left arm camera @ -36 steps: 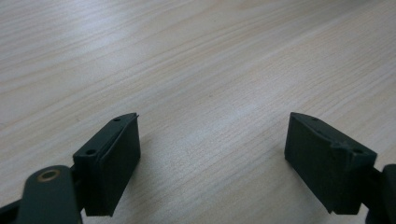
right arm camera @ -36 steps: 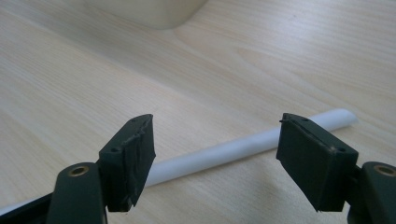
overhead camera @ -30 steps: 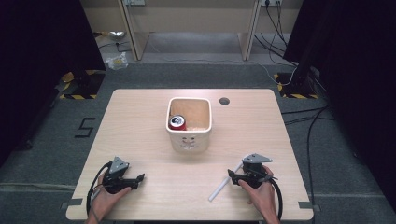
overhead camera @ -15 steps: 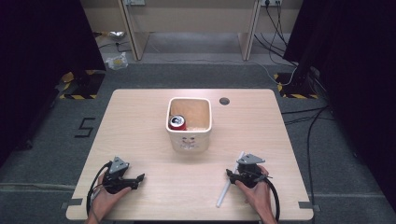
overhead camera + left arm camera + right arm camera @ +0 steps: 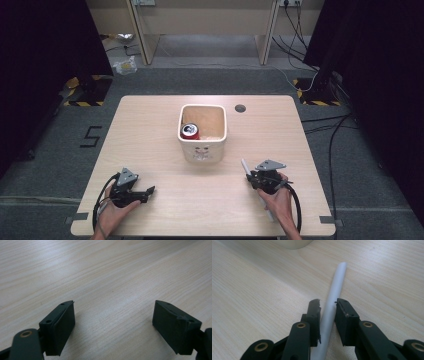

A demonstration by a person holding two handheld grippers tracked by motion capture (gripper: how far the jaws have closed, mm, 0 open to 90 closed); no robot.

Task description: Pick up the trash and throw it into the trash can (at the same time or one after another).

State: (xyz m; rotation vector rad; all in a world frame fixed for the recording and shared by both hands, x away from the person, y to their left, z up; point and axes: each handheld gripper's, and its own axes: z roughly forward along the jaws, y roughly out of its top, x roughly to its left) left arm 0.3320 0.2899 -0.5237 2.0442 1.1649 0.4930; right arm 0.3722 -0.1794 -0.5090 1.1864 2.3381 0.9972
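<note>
Between right gripper (image 5: 327,305) jaws: white stick (image 5: 334,292), pinched mid-length. Lift level, tip toward bin (image 5: 202,131), release over opening beside can (image 5: 190,131). Left gripper (image 5: 113,320) spread wide, idle.

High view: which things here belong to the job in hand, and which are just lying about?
In the job:
- thin white plastic stick, clamped in the right gripper
- cream square bin, with a red drink can inside

Lying about:
- left gripper, open over bare table
- crumpled wrapper on the floor
</note>
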